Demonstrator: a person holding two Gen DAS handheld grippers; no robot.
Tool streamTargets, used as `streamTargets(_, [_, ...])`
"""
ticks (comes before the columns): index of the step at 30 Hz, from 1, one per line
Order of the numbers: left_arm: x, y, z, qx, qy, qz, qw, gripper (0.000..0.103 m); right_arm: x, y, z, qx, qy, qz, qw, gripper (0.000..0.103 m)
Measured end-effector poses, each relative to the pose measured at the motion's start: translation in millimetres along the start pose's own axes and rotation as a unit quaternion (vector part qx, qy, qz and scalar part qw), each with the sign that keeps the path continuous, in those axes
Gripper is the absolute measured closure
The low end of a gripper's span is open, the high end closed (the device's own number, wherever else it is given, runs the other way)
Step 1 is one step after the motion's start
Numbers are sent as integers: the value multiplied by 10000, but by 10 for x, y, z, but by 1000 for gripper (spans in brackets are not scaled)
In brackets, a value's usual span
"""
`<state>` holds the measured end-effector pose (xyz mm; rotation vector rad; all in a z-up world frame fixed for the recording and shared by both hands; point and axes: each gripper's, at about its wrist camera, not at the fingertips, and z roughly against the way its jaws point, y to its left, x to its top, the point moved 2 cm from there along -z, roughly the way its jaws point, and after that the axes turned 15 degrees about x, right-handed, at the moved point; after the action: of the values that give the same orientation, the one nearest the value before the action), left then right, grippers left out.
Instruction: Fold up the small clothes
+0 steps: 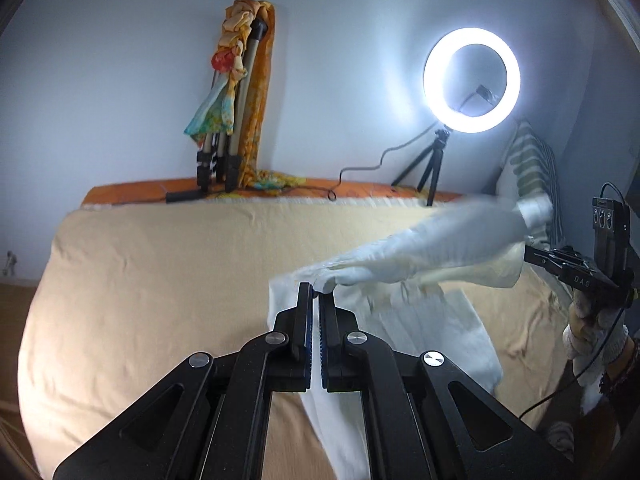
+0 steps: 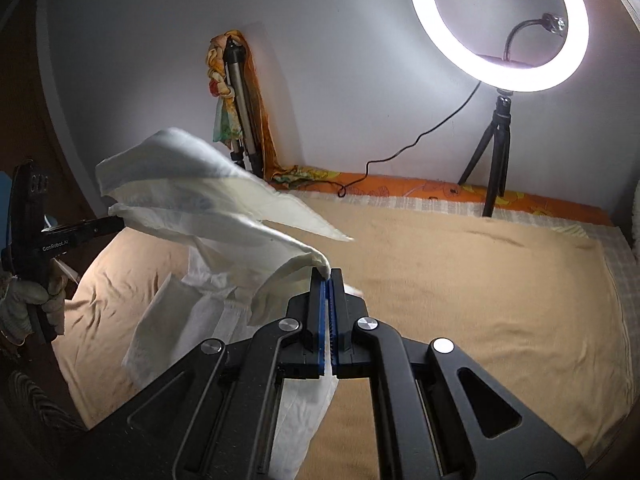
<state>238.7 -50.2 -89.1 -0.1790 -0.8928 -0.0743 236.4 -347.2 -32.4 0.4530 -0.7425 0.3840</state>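
The left hand-held gripper (image 1: 318, 295) is clamped on one corner of a white garment (image 1: 420, 260), and the right hand-held gripper (image 2: 328, 274) is clamped on another, so the cloth stretches lifted between them with its lower part draping onto the tan blanket (image 1: 160, 272) of the bed. Seen from the other wrist, the left tool reads "GenRobot.AI", the right "DAS". A lit ring light (image 1: 472, 80) stands on a small tripod (image 1: 430, 164) by the wall.
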Motion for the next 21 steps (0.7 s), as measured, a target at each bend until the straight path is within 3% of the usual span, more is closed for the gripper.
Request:
streamTargets(5, [-577,-83,128,-12,366,-158,9992,102,-651,187,-1,-162,387,0,9991,101])
streamTargets(10, [-991,-79,180,-10,722,-297,9969,102,-1019,152,14,-415,665,-91,9969,101])
streamTargets(13, [-985,35,263,-130,772,142,9968,99,-1113,84,169,-464,595,-370,9965,100])
streamTargets(15, [-929,116,274,-345,817,594,9943,95,-1129,-41,306,-157,343,-988,9944,100])
streamTargets(17, [-878,124,219,-555,926,951,9896,83,-1124,-165,402,371,17,-1629,9859,90])
streamTargets(18, [-873,111,198,-650,968,1071,9874,77,-1121,-219,427,597,-145,-1902,9798,74])
streamTargets(19, [-864,99,148,-736,1026,1169,9851,64,-1110,-267,433,732,-288,-2115,9742,60])
streamTargets(20, [-855,79,58,-793,1157,1288,9817,52,-1095,-318,425,917,-440,-2346,9668,57])
streamTargets(21, [-870,61,1,-826,1264,1380,9789,51,-1091,-345,395,1087,-506,-2516,9604,56])
